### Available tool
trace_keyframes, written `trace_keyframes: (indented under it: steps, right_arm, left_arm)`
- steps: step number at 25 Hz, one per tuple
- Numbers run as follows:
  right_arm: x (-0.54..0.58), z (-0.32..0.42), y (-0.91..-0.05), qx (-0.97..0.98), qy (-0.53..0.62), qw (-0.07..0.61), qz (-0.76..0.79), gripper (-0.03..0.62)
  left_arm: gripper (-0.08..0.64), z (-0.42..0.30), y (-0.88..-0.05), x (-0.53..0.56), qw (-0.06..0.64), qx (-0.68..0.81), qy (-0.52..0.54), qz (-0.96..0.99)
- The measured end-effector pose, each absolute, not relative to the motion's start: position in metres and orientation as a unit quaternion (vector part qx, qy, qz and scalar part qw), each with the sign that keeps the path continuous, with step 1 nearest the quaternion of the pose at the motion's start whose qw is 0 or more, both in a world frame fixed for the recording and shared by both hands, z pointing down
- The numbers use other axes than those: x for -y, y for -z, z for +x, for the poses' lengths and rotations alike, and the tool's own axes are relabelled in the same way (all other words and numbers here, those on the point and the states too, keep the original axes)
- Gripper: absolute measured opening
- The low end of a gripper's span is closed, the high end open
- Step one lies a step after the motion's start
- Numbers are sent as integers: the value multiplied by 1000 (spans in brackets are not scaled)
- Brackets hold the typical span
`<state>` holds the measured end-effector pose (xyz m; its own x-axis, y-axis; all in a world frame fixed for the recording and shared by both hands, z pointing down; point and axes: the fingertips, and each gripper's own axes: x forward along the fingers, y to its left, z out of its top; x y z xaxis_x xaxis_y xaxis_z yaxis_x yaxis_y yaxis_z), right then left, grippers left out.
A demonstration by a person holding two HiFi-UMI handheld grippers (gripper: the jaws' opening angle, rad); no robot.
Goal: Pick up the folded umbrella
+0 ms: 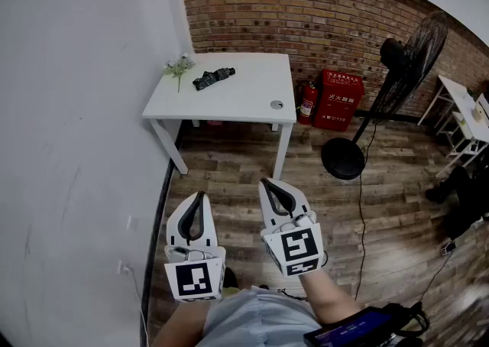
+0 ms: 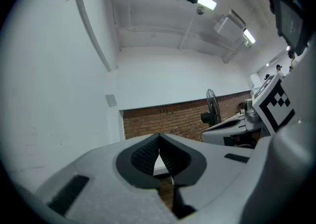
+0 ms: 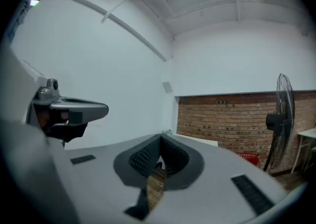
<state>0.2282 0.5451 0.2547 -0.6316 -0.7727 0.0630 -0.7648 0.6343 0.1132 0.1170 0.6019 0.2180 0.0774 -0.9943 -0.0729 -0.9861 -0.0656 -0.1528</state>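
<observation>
The folded black umbrella [image 1: 213, 77] lies on the white table [image 1: 244, 101] against the brick wall, near the table's far left part. Both grippers are held level over the wooden floor, well short of the table. My left gripper [image 1: 201, 197] has its jaw tips touching, nothing between them; in the left gripper view [image 2: 159, 136] the pads meet at the tip. My right gripper [image 1: 269, 183] is likewise shut and empty, as the right gripper view [image 3: 160, 138] shows. The umbrella appears in neither gripper view.
A small green plant sprig [image 1: 178, 69] lies at the table's left corner next to the umbrella. A red extinguisher [image 1: 307, 102] and red box [image 1: 340, 99] stand right of the table. A black pedestal fan [image 1: 405, 63] with its base [image 1: 342, 158] stands on the right. White wall [image 1: 76, 147] runs along the left.
</observation>
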Motion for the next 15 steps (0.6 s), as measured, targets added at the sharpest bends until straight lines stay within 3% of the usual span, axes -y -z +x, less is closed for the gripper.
trace_keyframes:
  steps: [11, 12, 13, 14, 15]
  right_arm:
    - [-549, 236, -254, 915, 39, 43, 400, 6]
    - [-549, 234, -256, 918, 34, 41, 392, 58]
    - [-548, 230, -257, 922, 30, 40, 384, 240]
    - [-545, 228, -258, 924, 28, 37, 379, 337]
    - [-542, 226, -257, 924, 30, 34, 379, 354]
  left_arm:
    - [6, 133, -222, -599, 79, -682, 27, -726]
    - [6, 131, -224, -599, 80, -683, 29, -725]
    - [6, 129, -226, -598, 80, -685, 32, -724]
    - [6, 126, -228, -596, 80, -686, 35, -722]
    - [6, 125, -228, -593, 79, -686, 34, -722]
